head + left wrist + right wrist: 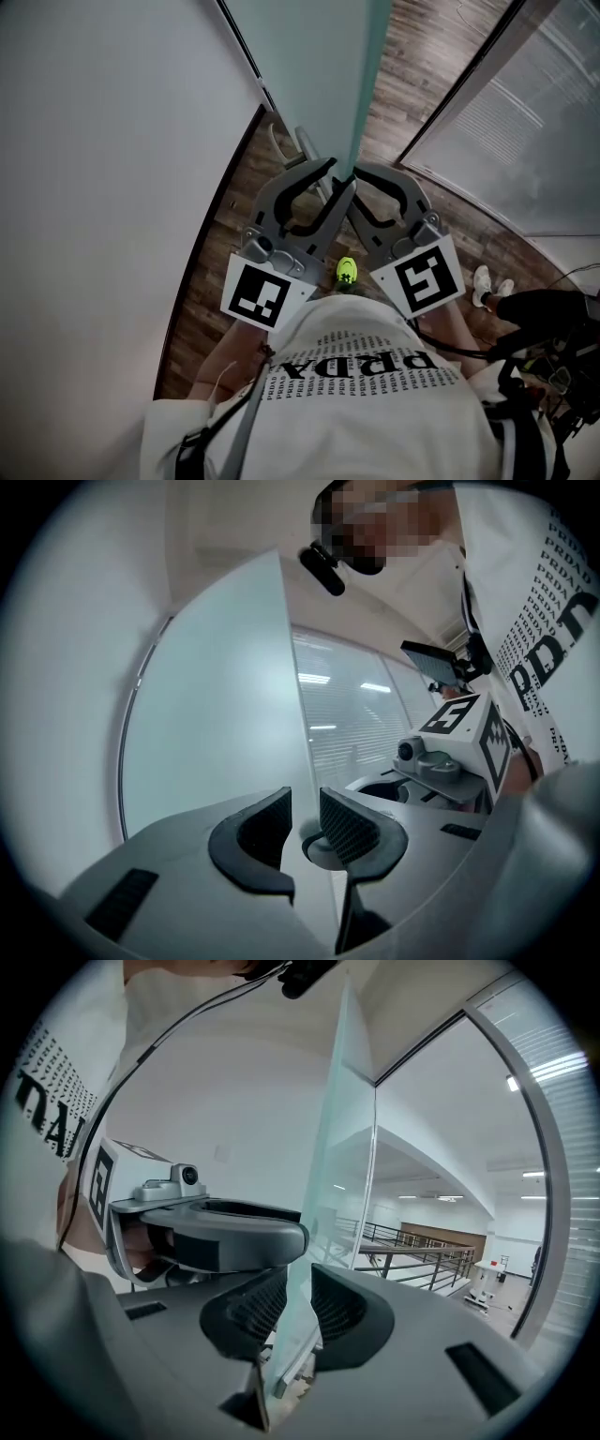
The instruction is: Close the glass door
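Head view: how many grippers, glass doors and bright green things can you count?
grippers: 2 (left gripper, right gripper)
glass door: 1
bright green thing: 1
total: 4

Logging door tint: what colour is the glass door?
Pale blue-green glass door, clearest in head view.

The glass door [309, 56] is tinted pale green and the floor [422, 37] is brown wood-grain. The left gripper [305, 810] and right gripper [295, 1302] are grey, with black cross-hatched pads [349, 822] and black-and-white square markers [255, 293]. The shirt [375, 422] is white with black lettering.
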Action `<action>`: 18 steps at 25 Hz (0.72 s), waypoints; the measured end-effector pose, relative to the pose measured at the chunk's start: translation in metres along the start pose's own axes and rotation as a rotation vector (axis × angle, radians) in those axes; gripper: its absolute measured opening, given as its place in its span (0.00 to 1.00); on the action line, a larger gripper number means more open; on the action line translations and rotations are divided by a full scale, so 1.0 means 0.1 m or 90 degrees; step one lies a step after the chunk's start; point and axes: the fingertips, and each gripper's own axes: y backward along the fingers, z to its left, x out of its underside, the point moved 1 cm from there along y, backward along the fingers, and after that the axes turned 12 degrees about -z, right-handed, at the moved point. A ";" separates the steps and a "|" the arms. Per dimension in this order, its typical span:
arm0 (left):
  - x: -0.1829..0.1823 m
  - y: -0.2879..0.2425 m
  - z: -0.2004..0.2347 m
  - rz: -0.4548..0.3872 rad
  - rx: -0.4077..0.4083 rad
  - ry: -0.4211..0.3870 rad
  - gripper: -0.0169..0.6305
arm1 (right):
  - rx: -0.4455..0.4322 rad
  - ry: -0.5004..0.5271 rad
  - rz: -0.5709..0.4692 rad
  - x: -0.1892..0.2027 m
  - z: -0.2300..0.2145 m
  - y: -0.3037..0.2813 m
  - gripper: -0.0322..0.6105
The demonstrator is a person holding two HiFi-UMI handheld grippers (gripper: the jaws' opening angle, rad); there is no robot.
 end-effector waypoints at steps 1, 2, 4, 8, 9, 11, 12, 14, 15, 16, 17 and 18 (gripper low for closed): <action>-0.01 -0.01 -0.01 -0.002 0.003 -0.002 0.17 | 0.004 -0.004 -0.004 -0.01 -0.02 0.01 0.16; -0.02 -0.03 -0.03 -0.007 0.008 -0.002 0.17 | 0.010 -0.009 -0.007 -0.02 -0.05 0.02 0.16; -0.05 -0.03 -0.08 -0.020 0.023 -0.002 0.13 | 0.024 -0.022 -0.012 -0.04 -0.09 0.06 0.15; -0.05 0.03 -0.11 -0.032 0.031 -0.012 0.13 | 0.023 -0.034 -0.010 -0.06 -0.12 0.13 0.13; -0.02 0.07 -0.10 -0.024 0.027 -0.011 0.13 | 0.017 -0.030 -0.010 -0.05 -0.11 0.13 0.12; 0.04 0.13 -0.11 -0.009 0.025 -0.005 0.13 | 0.018 -0.032 -0.010 -0.03 -0.10 0.14 0.12; 0.07 0.14 -0.12 -0.006 0.028 -0.002 0.13 | 0.026 -0.039 -0.007 -0.01 -0.11 0.16 0.12; 0.10 0.12 -0.12 -0.005 0.035 0.002 0.13 | 0.043 -0.054 0.000 0.01 -0.18 0.20 0.11; 0.10 0.11 -0.12 -0.005 0.037 0.006 0.13 | 0.049 -0.058 0.000 0.02 -0.23 0.21 0.11; 0.11 0.09 -0.11 -0.005 0.041 0.009 0.13 | 0.054 -0.061 0.000 0.01 -0.28 0.22 0.11; 0.12 0.08 -0.10 -0.004 0.044 0.009 0.13 | 0.058 -0.062 -0.002 0.00 -0.33 0.22 0.11; 0.14 0.08 -0.09 -0.002 0.043 0.009 0.12 | 0.058 -0.058 -0.003 -0.01 -0.36 0.21 0.11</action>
